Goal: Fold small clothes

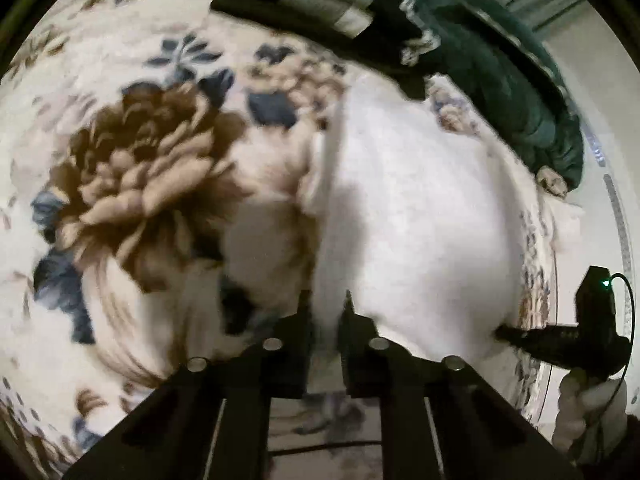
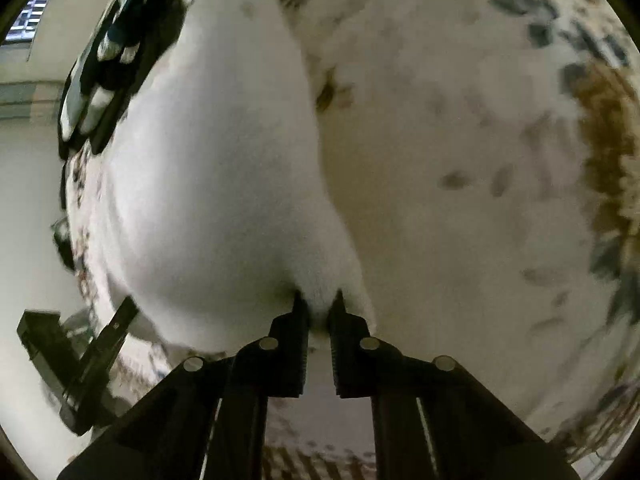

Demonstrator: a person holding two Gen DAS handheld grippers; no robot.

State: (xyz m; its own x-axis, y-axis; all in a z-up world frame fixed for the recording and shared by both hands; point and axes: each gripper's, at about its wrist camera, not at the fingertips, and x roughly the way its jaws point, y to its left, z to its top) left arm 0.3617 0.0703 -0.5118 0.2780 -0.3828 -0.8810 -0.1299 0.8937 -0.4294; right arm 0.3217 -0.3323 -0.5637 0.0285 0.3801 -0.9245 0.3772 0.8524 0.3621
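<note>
White cloth pinched at two spots

Cloth lies on the flowered blanket, white and soft. Left claw pinches its near edge tight. Right claw pinches another edge, pressed together on it. Dark green clothes sit just past the cloth. Pictures are blurry.

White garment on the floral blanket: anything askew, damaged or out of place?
Nothing stands out. The white garment lies on the floral blanket, pinched by the left gripper and right gripper; blur hides fine detail.
</note>
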